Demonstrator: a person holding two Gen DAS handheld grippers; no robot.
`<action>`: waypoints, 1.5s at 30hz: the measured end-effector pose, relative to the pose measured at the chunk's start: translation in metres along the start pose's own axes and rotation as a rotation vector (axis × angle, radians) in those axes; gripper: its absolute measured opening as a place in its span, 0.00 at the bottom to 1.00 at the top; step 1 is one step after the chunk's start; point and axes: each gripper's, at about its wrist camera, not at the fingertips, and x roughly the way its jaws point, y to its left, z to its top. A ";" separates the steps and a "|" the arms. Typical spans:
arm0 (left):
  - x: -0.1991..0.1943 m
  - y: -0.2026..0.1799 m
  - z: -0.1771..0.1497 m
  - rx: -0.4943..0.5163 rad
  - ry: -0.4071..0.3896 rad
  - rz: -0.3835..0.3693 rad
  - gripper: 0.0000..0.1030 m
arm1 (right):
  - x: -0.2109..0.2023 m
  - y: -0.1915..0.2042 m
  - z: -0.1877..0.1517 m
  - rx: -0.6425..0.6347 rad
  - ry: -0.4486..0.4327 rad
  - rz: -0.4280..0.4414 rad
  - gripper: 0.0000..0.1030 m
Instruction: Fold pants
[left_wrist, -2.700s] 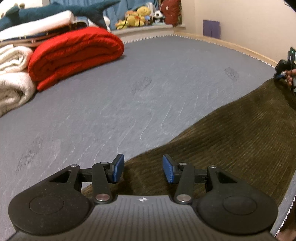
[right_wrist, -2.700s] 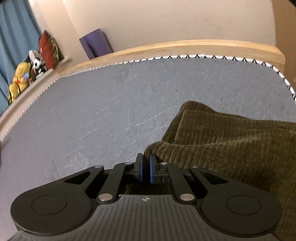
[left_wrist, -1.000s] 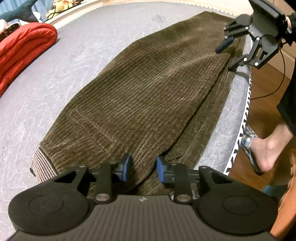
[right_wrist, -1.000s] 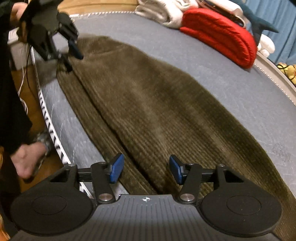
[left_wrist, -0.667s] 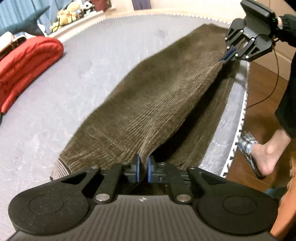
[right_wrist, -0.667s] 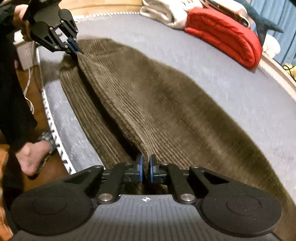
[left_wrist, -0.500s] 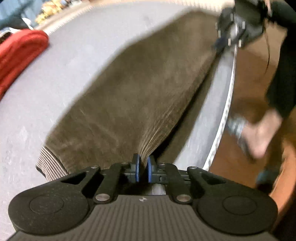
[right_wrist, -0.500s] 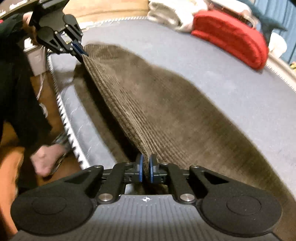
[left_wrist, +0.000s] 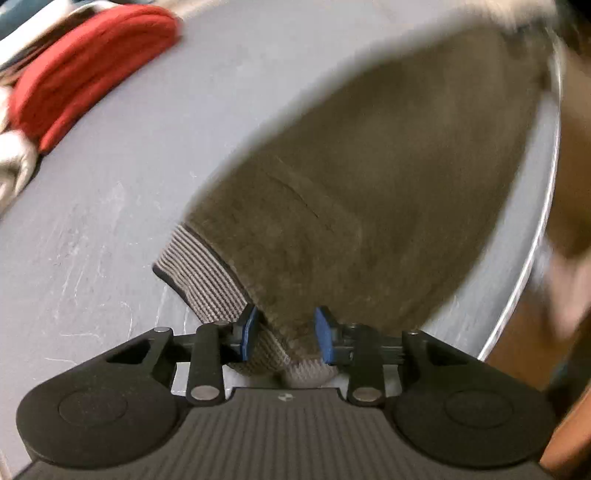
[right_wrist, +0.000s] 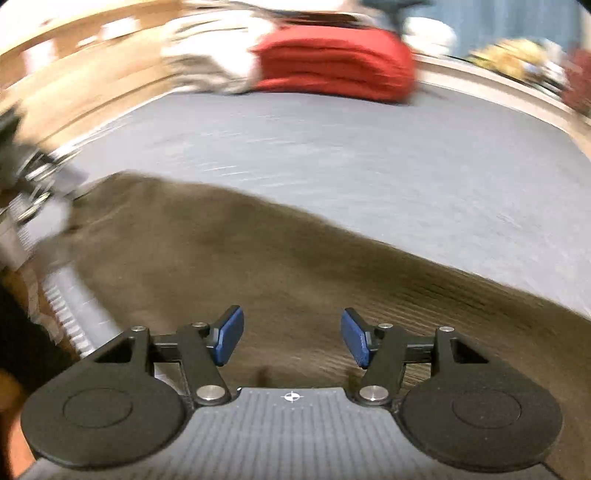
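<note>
The olive-brown corduroy pants (left_wrist: 369, 184) lie flat on the grey mattress (left_wrist: 147, 147), one leg laid over the other. Their striped ribbed waistband (left_wrist: 199, 273) is nearest in the left wrist view. My left gripper (left_wrist: 286, 332) sits at that waistband with its jaws opening. Cloth lies between the blue pads (left_wrist: 246, 332), which do not press on it. In the right wrist view the pants (right_wrist: 258, 266) run across the blurred picture. My right gripper (right_wrist: 291, 338) hovers over them, jaws opening, with nothing pinched between them.
A folded red blanket (left_wrist: 85, 74) and pale towels (left_wrist: 11, 166) lie at the far side of the mattress. The blanket (right_wrist: 332, 66) also shows in the right wrist view, with stuffed toys (right_wrist: 517, 62) beyond. The mattress edge (left_wrist: 535, 240) borders wooden floor, where a person's foot (left_wrist: 569, 295) is blurred.
Half a second ago both grippers were shut on the lifted edge of the pants. Both have since opened, and the cloth lies folded flat. The right gripper's view has swung and rolled.
</note>
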 end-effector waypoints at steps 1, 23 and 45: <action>-0.003 -0.002 0.002 0.005 -0.005 0.005 0.36 | -0.001 -0.012 -0.004 0.025 0.013 -0.060 0.59; -0.004 -0.016 0.126 -0.251 -0.283 -0.069 0.49 | -0.110 -0.204 -0.137 0.791 0.043 -0.528 0.00; 0.013 -0.016 0.133 -0.290 -0.246 -0.043 0.57 | -0.123 -0.248 -0.157 0.965 -0.390 -0.792 0.55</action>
